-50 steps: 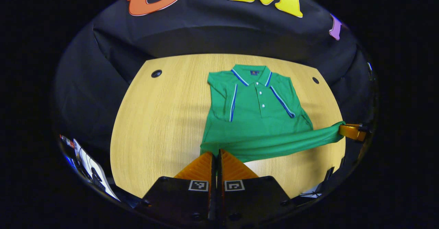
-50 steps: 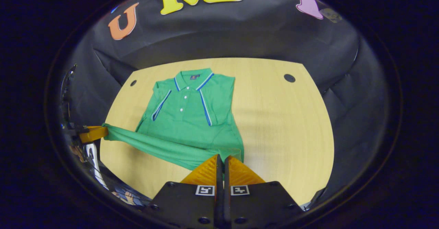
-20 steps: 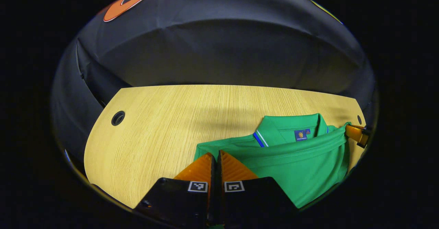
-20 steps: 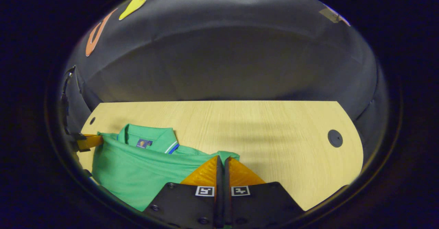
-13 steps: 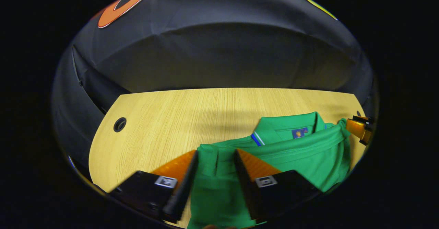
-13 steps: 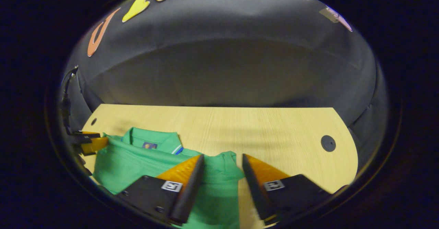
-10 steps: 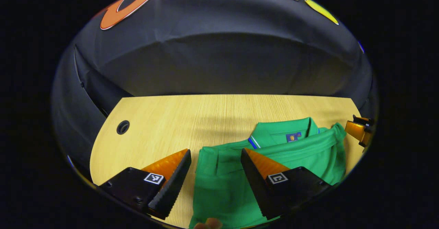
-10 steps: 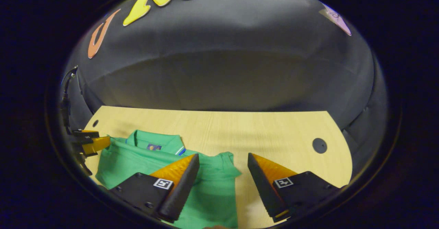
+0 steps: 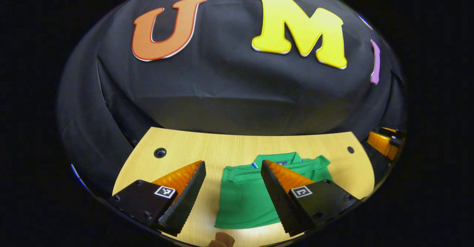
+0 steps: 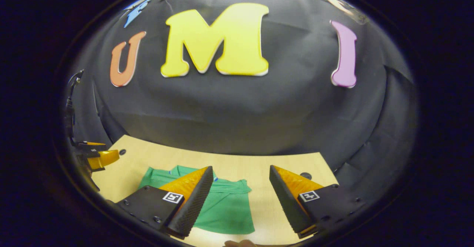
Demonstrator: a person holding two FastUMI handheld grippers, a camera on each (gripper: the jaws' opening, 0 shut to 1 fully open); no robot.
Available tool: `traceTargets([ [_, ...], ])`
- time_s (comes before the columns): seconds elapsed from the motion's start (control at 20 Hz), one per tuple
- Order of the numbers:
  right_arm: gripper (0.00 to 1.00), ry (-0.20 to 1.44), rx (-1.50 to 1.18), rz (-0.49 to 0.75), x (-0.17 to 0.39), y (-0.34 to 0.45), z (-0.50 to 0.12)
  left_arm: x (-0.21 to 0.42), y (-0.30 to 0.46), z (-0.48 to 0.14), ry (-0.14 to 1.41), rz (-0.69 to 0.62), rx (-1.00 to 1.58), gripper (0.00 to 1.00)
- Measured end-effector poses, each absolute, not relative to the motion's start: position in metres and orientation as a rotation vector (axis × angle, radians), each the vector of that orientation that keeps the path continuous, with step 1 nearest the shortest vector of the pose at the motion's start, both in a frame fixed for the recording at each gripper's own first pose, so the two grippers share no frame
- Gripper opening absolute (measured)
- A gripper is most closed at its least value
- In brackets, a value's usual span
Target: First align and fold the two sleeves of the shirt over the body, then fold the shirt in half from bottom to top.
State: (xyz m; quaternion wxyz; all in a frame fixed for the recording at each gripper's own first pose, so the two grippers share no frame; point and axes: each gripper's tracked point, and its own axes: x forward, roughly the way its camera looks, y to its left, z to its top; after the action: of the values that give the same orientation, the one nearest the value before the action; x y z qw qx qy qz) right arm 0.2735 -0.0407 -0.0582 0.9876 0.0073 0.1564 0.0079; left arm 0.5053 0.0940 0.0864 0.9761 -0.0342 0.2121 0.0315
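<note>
We are finding the green shirt (image 9: 244, 199) lying folded on the table (image 9: 207, 152); left claw (image 9: 232, 169) and right claw (image 10: 240, 174) are both gaping wide above it, gripping nothing.

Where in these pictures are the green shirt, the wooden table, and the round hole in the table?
green shirt (image 9: 242, 202), left gripper view, on its folded body.
wooden table (image 9: 207, 149), left gripper view, on bare top.
round hole (image 9: 160, 152), left gripper view, on its dark middle.
</note>
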Motion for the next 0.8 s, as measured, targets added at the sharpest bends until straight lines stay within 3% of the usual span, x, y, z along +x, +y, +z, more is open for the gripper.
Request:
traceTargets([
  [0.3, 0.97, 0.140, -0.017, 0.035, 0.172, -0.007, 0.022, 0.414, 0.102, 0.178, 0.247, 0.058, -0.034, 0.96],
  [0.35, 0.89, 0.111, -0.031, 0.038, 0.155, -0.002, 0.032, 0.399, 0.102, 0.185, 0.230, 0.059, -0.044, 0.96],
  [0.45, 0.89, 0.071, -0.046, 0.037, 0.121, 0.004, 0.044, 0.367, 0.104, 0.199, 0.203, 0.056, -0.070, 0.96],
  [0.5, 0.95, 0.055, -0.048, 0.048, 0.102, 0.011, 0.048, 0.354, 0.105, 0.206, 0.191, 0.057, -0.078, 0.96],
  [0.55, 0.89, 0.038, -0.057, 0.052, 0.088, 0.013, 0.051, 0.340, 0.107, 0.211, 0.172, 0.062, -0.078, 0.96],
  [0.6, 0.95, 0.027, -0.061, 0.041, 0.073, 0.010, 0.052, 0.328, 0.109, 0.215, 0.154, 0.063, -0.075, 0.96],
  [0.8, 0.89, 0.034, -0.025, 0.042, 0.027, 0.016, 0.047, 0.278, 0.108, 0.226, 0.112, 0.058, -0.069, 0.96],
])
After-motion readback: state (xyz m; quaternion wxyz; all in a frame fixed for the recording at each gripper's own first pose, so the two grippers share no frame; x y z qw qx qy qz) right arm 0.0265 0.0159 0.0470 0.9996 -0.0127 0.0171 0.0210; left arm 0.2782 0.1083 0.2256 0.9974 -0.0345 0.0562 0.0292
